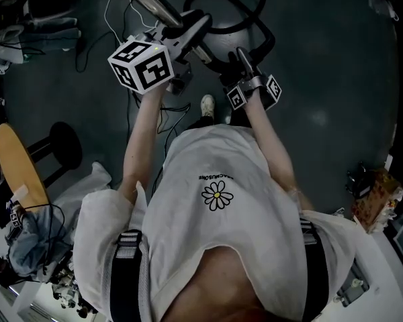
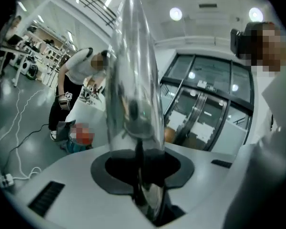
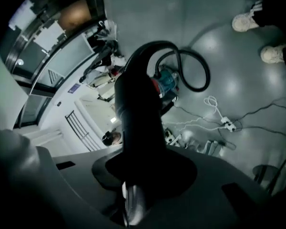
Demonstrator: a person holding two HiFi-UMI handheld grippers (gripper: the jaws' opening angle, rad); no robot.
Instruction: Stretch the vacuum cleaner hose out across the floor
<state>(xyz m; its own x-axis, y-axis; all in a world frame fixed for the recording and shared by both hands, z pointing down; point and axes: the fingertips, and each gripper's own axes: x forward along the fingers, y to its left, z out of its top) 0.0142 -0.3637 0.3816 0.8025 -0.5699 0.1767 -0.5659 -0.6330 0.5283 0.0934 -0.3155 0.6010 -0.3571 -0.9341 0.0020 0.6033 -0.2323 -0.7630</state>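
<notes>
Now holding a shiny metal pipe (image 2: pixel 133 80) in the left tool (image 1: pixel 193 27), top middle of the frame, jaws shut tight on it. Gripping the thick black end of the hose (image 3: pixel 138 104) in the right tool (image 1: pixel 242 60), just to the right. Can see the rest of the hose curled in a loop on the grey floor (image 3: pixel 238 61), by the blue vacuum cleaner (image 3: pixel 168 80).
</notes>
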